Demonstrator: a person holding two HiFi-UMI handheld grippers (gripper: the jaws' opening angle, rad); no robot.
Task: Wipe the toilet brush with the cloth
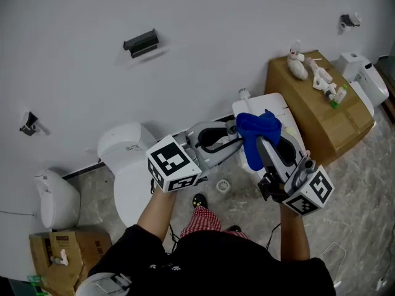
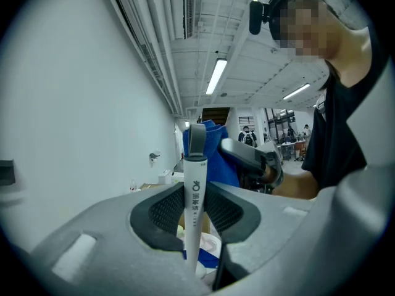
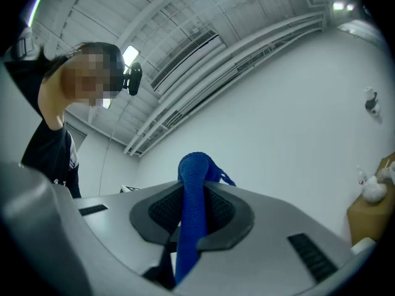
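My left gripper (image 1: 229,135) is shut on the toilet brush (image 2: 195,190). Its white handle with a grey loop at the tip stands upright between the pads in the left gripper view. My right gripper (image 1: 265,145) is shut on the blue cloth (image 1: 255,132), which bunches up above its jaws. In the right gripper view the cloth (image 3: 192,202) rises as a folded strip between the pads. The two grippers are held up in front of the person. They point towards each other, and the cloth hangs just behind the brush handle. The brush head is hidden.
A white toilet (image 1: 126,159) stands below left, and another (image 1: 279,106) sits under the grippers. A cardboard box (image 1: 324,119) with toys stands at the right, next to a third toilet (image 1: 365,79). A small white round holder (image 1: 223,185) lies on the floor. A second box (image 1: 65,251) stands at bottom left.
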